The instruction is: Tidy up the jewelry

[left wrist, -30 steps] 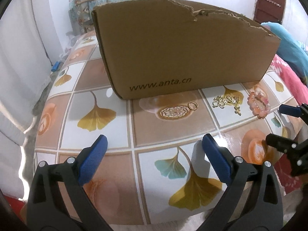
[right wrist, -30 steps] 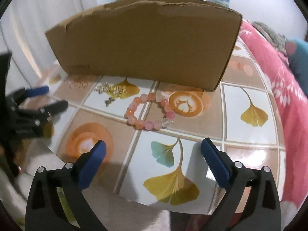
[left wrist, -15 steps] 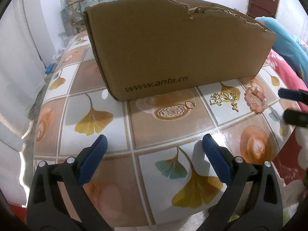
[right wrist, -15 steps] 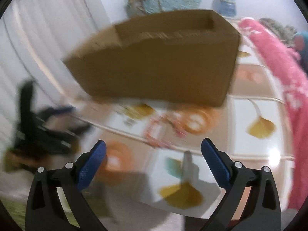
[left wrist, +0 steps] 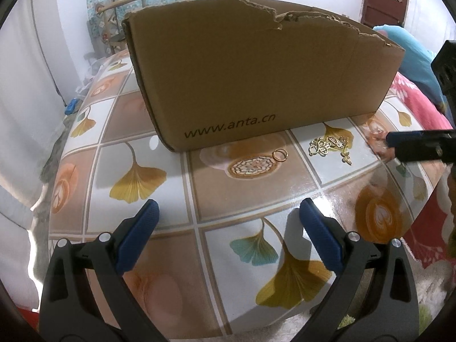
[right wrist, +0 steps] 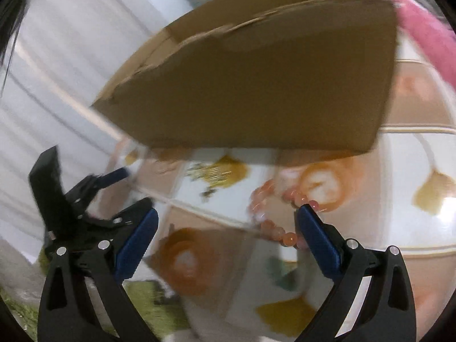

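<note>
While your left gripper (left wrist: 228, 222) hovers low over the near edge of the table (left wrist: 242, 188), its two blue-padded jaws stand wide apart and grip nothing. The table wears a glossy cloth printed with ginkgo leaves and coffee cups. A torn cardboard box (left wrist: 256, 65) sits across the middle of it, open at the top, with a web address printed on its near wall.

Three pieces of jewelry lie in a row just in front of the box. A small gold ring (left wrist: 279, 154) rests beside a printed round medallion. To its right lies a gold charm pendant (left wrist: 330, 146). Farther right lies a pink bead bracelet (right wrist: 273, 213), blurred in the right wrist view.

Your right gripper (right wrist: 225, 222) is down at the bracelet with its jaws spread wide. The right pad's tip sits at the bracelet's beads; the blur hides whether it touches them. Nothing is gripped.
</note>
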Available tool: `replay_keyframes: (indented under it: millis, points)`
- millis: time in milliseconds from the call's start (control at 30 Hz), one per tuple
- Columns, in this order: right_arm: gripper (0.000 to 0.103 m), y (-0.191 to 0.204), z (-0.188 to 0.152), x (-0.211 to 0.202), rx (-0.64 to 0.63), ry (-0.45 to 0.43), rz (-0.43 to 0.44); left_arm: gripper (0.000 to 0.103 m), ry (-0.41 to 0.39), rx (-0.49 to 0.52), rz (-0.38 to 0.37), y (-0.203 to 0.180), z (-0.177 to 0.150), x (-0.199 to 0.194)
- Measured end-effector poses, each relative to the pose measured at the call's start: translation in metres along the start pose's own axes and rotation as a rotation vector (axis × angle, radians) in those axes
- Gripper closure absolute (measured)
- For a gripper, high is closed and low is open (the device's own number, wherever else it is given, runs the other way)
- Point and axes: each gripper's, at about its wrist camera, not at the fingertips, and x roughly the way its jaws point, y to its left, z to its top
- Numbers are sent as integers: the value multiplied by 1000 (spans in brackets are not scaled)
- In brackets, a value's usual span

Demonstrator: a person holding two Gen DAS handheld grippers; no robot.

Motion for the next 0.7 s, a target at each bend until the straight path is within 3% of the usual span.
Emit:
replay_keyframes:
  millis: [200, 333, 533, 700]
  points:
    - [10, -5, 1, -19, -18, -71, -49, 7, -6, 2, -1, -1, 0, 0]
    - [17, 6, -2, -26, -52, -107, -53, 7, -9, 1, 0, -2, -2, -1]
    - [35, 28, -9, -5, -82, -99, -15, 7, -8, 0, 14, -4, 1, -3]
    - [53, 33, -14, 6, -98, -69, -34, 8, -75, 38, 1, -11, 6, -17]
